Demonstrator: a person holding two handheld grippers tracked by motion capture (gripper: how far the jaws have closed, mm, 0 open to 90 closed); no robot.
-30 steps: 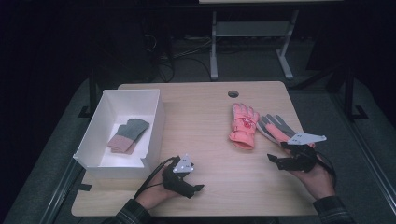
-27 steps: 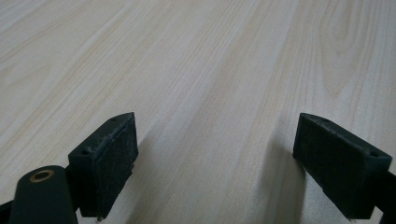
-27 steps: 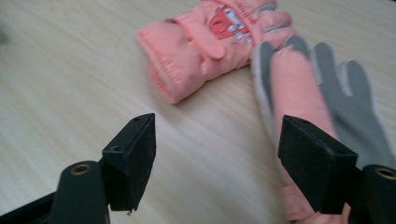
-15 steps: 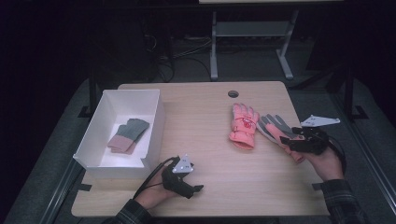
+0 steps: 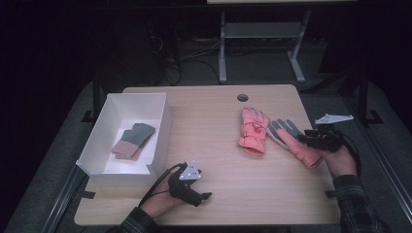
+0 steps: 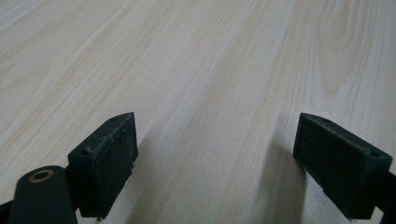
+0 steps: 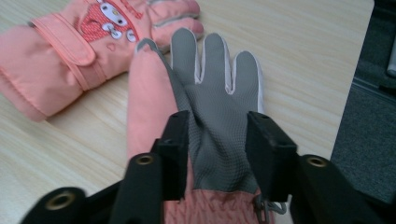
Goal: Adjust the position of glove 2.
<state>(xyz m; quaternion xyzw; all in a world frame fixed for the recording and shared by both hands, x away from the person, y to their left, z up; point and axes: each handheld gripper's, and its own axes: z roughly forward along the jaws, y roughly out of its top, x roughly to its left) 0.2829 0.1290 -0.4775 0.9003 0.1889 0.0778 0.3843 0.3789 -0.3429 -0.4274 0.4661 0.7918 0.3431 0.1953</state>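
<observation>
The right gripper (image 7: 217, 154) has its jaws closed on the palm of the grey-palmed pink fabric glove (image 7: 205, 102), whose fingers point away toward the far left, while the left gripper (image 6: 229, 163) rests wide open and empty on the near table.

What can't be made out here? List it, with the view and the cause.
- Grey-palmed glove: its cuff is cut off by the bottom edge of the right gripper view, behind the right gripper.
- Whether that gripper pinches the glove or merely straddles it: unclear.
- Glove in the white box: too small in the high view for detail.
- Left gripper: its body is out of frame.
</observation>
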